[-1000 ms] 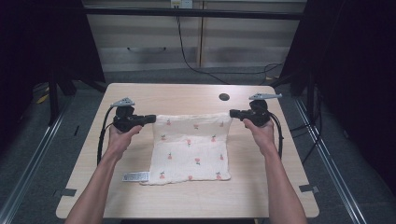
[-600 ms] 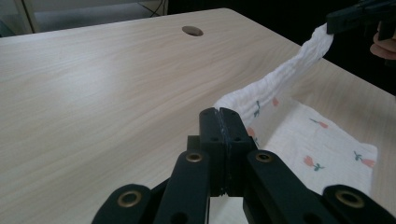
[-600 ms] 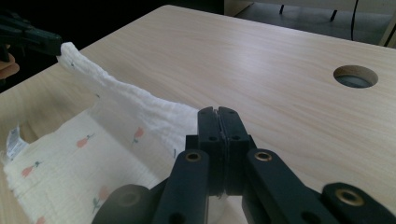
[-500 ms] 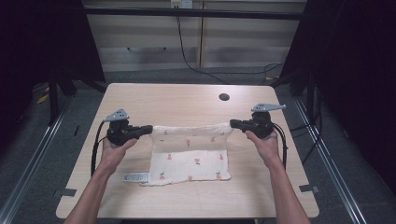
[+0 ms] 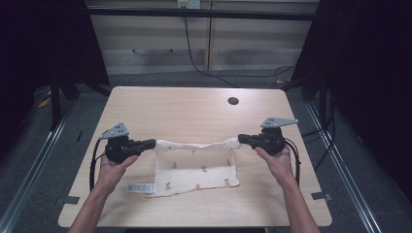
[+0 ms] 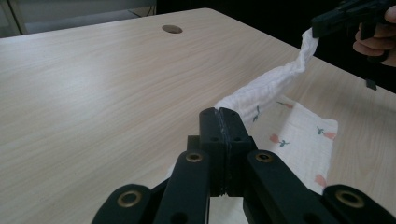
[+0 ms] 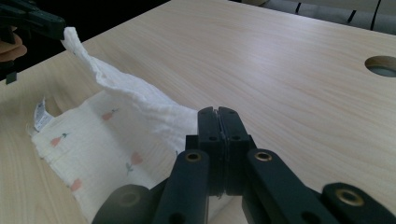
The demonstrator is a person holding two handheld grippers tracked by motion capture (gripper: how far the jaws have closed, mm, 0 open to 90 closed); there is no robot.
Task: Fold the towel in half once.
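The left gripper (image 5: 149,143) and right gripper (image 5: 244,139) each pinch a far corner of the cloth (image 5: 197,168), lifting that edge while the rest lies on the table (image 5: 194,109). It looks light, thin and floppy, so corners seem the surest hold.

Quick count, nothing fancy:

- cloth (image 5: 197,167): one, white with small red fruit print
- fruit motifs on cloth, high view: about six countable, rest hidden in bunched edge
- label tag (image 5: 140,187) on cloth: one
- left gripper (image 5: 151,143): one; right gripper (image 5: 241,139): one; so two grippers total
- jaws per gripper: two, pressed together on cloth
- grey three-cornered plates: two, one per gripper
- hands: two
- table (image 5: 194,111): one
- round hole (image 5: 233,101) in tabletop: one
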